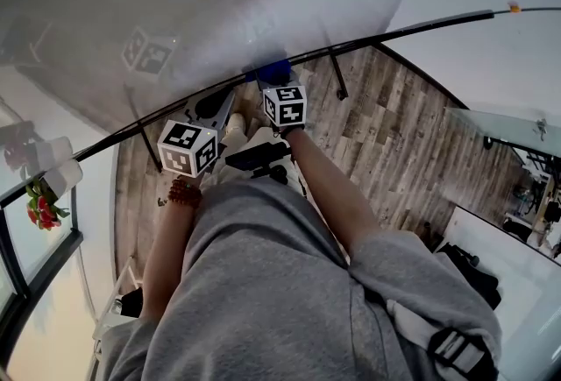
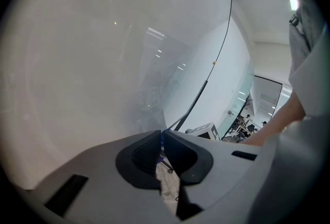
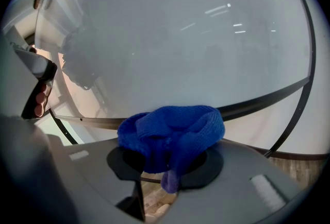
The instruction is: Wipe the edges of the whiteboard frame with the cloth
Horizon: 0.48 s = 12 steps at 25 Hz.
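Right gripper [image 3: 167, 158] is clamped on the blue cloth [image 3: 172, 133], which sits at the dark whiteboard frame [image 3: 258, 102]. Left gripper [image 2: 161, 138] has its jaws together, gripping nothing.

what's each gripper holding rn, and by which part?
Right gripper pinches the blue cloth by a bunched fold, the wad bulging past the jaws. Left gripper holds nothing, jaws together.

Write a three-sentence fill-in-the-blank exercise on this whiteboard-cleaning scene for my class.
The right gripper grips a ____ cloth.
The left gripper, its jaws together, holds ____.
The floor is laid with ____ planks.
Missing words: blue; nothing; wooden.
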Each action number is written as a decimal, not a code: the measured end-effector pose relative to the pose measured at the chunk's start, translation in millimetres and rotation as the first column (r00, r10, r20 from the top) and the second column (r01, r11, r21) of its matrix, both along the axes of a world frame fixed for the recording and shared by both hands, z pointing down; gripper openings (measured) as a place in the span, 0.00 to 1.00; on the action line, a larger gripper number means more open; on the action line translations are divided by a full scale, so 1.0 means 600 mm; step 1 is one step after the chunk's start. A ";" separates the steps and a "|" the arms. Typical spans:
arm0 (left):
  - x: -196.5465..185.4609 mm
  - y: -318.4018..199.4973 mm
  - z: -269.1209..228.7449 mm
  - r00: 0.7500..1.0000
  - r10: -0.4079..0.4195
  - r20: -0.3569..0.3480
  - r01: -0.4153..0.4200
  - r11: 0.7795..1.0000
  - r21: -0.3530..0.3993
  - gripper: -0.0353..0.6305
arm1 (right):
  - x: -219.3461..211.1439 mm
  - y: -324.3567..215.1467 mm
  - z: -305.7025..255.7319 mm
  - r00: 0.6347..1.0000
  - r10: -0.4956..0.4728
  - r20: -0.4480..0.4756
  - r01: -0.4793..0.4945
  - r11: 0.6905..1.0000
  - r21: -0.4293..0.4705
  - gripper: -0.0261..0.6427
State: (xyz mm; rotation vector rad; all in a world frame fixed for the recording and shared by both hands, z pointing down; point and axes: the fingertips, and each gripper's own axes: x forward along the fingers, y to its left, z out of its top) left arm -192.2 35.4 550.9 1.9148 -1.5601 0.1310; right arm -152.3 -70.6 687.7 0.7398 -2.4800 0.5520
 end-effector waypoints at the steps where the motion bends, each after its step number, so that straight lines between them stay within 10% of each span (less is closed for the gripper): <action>1: -0.001 0.002 0.000 1.000 -0.002 -0.001 0.002 1.000 0.000 0.09 | -0.002 0.003 0.001 1.000 -0.003 0.001 0.003 1.000 -0.005 0.26; 12: 0.001 -0.020 -0.012 0.998 -0.039 0.040 0.038 0.999 0.019 0.09 | -0.014 0.012 0.004 1.000 -0.025 0.002 0.025 0.999 -0.040 0.26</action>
